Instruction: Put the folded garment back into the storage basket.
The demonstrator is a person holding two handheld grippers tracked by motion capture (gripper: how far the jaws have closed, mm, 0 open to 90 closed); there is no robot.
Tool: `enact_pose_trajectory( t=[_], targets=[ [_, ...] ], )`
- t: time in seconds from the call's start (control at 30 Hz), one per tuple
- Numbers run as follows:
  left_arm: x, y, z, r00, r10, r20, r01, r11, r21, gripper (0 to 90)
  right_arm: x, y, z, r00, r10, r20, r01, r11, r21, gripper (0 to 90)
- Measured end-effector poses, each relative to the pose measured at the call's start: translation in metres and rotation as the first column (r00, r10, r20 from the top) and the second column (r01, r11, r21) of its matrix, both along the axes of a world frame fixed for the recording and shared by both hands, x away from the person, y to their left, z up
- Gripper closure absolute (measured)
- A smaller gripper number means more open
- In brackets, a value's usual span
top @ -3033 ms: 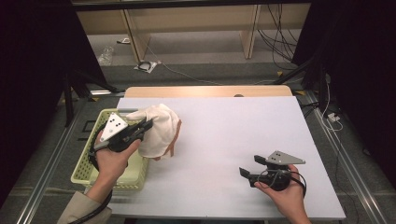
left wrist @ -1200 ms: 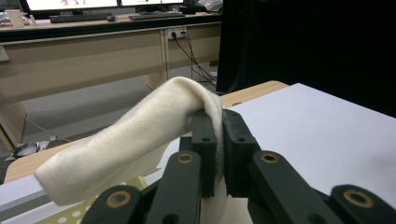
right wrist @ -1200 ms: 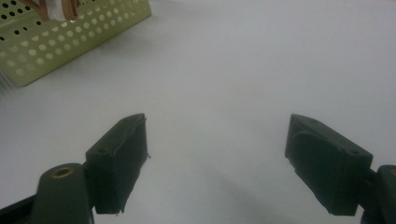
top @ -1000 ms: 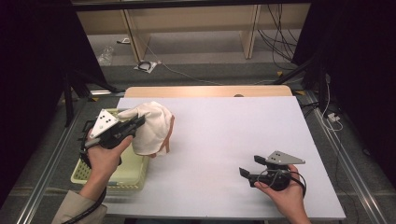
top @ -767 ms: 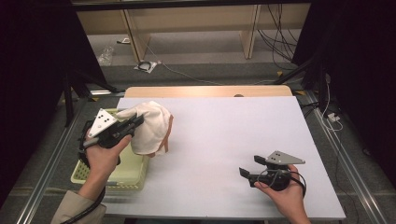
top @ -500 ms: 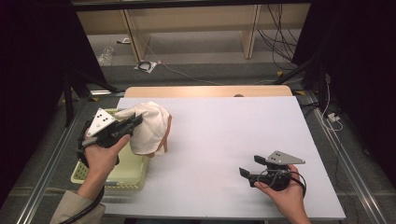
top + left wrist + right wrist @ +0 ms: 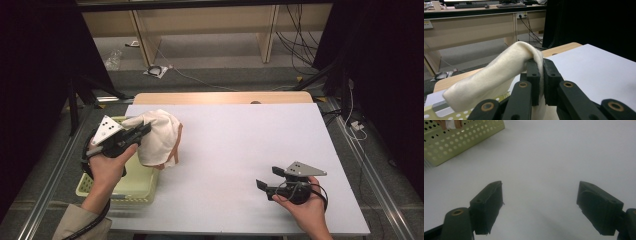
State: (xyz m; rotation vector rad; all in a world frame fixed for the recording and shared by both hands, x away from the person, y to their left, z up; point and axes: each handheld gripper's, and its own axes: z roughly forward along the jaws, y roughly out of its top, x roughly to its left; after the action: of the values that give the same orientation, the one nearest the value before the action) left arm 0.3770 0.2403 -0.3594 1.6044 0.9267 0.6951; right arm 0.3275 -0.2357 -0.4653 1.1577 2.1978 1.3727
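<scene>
Holding the cream cloth (image 7: 159,136) in my left hand-held gripper (image 7: 136,134), I see it hang above the near-left part of the desk (image 7: 240,150), partly over the yellow-green basket (image 7: 131,186) and partly over the white surface. In the left gripper view the two black jaws stand almost together, with a fold of the cloth (image 7: 499,75) pinched between them; the rest falls down and to the left of the jaws. From the high view the cloth lies forward and to the right of this gripper, and its long side runs roughly from the jaws down toward the desk, with an orange-brown edge low on it. I cannot tell if the lowest part touches the desk or the basket rim.

My right hand-held gripper (image 7: 266,179) rests low over the near-right part of the desk, well apart from the cloth. Its jaws stand wide with nothing between them, and they point left, toward the basket (image 7: 461,137). So the left hand is much nearer to the cloth; I judge that the right one must cross the bare middle of the desk to reach a free corner.

The desk top is plain white and smooth. Behind it there is a grey floor with cables and wooden furniture legs, and dark curtains at both sides
</scene>
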Motion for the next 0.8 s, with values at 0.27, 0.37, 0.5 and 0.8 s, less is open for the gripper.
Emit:
enact_pose_trajectory(
  t=[0.27,0.37,0.5,0.8],
  targets=[
    [0.0008,0.0034,0.0004,0.9999,0.003,-0.01,-0.003,1.0,0.002,84.3,0.0,0.0,0.0,1.0,0.0,0.0,0.0,1.0,0.0,21.8],
    [0.0011,0.0045,0.0007,0.9999,0.004,-0.013,-0.004,1.0,0.002,84.3,-0.0001,-0.0001,0.0,1.0,0.001,0.001,-0.001,1.0,-0.001,21.8],
    [0.0015,0.0063,0.0011,0.9998,0.005,-0.017,-0.005,1.0,0.005,84.3,0.0001,-0.0001,0.0001,1.0,0.0,0.002,0.0,1.0,0.0,21.8],
    [0.0021,0.0096,0.0019,0.9997,0.01,-0.023,-0.01,0.9999,0.003,84.3,0.0001,0.0001,0.0001,1.0,0.0,0.005,0.0,1.0,0.004,21.8]
  ],
)
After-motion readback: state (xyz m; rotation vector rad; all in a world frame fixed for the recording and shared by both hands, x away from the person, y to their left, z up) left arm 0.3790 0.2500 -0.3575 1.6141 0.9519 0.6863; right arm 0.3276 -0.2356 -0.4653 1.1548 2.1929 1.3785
